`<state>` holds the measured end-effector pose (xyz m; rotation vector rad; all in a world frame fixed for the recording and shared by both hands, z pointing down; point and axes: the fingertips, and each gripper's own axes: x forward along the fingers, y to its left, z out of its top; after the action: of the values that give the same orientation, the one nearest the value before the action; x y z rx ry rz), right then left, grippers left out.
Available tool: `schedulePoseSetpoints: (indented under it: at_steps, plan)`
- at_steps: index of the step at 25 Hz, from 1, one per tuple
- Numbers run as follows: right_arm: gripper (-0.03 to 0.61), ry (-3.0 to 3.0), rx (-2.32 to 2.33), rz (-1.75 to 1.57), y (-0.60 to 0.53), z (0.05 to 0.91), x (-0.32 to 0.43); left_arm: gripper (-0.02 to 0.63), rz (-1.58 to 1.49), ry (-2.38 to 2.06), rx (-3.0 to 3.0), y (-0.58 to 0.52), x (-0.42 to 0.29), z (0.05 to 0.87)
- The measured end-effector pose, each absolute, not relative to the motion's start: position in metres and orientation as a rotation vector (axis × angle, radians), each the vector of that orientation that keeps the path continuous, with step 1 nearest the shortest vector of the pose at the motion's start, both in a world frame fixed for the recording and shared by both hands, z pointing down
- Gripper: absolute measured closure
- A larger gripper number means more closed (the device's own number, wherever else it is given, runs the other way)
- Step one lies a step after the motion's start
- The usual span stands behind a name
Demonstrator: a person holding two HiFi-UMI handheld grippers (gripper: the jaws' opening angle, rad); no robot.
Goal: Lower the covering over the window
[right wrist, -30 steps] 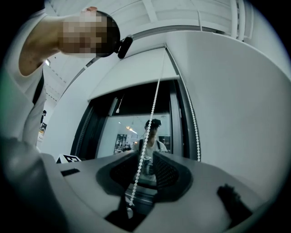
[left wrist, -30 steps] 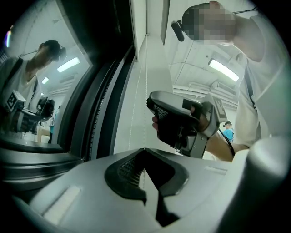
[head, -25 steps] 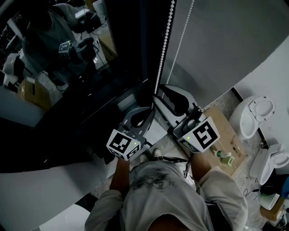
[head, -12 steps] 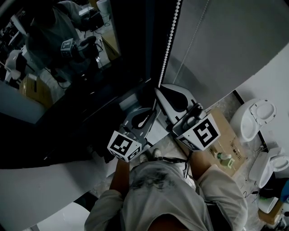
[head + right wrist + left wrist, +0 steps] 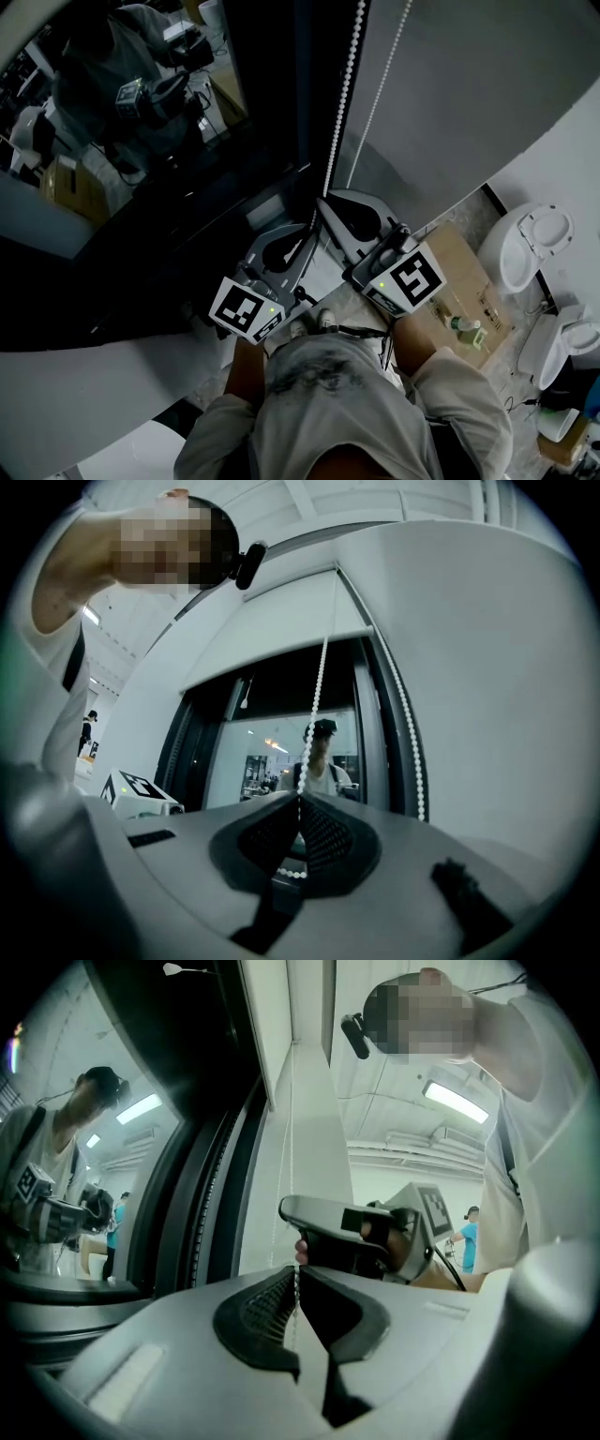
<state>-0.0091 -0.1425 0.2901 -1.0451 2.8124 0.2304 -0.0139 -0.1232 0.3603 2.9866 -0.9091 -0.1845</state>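
The right gripper (image 5: pixel 300 801) is clamped tight on the bead chain (image 5: pixel 318 682). Its pads meet around one strand, and a few beads sag in a small loop just below the pinch. The left gripper (image 5: pixel 296 1277) has the chain (image 5: pixel 293 1147) between its pads, which press on it at the tips, but its jaws are opening, so that hold is easing off.

In the head view both tools sit at the foot of the window (image 5: pixel 141 187), by its right-hand edge as the person faces it. The right gripper (image 5: pixel 328 201) is the one farther from the glass, and the left gripper (image 5: pixel 309 231) is just beside it. From there the chain (image 5: pixel 339 112) climbs in two strands along that edge toward the window's top.

The covering (image 5: pixel 272 641) reads as a pale band across the very top of the window (image 5: pixel 281 747) — rolled up, as far as I can judge. The glass beneath is bare and mirrors the person. So little, if any, of the lowering looks done, and nearly the whole drop is left. The step in hand looks like a change of grip on the chain, with the right taking over the pull.
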Motion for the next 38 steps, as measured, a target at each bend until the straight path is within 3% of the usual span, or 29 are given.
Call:
schedulePoseSetpoints:
  at_steps: [32, 38]
  plan:
    - [0.561, 2.926, -1.047, -0.024, -0.125, 0.37, -0.018, 0.508, -0.29, -0.954, 3.036, -0.138, -0.01, 0.303]
    - [0.561, 2.939, -1.056, -0.041, -0.125, 0.377, -0.02, 0.466, -0.329, -0.965, 3.056, -0.142, -0.014, 0.289]
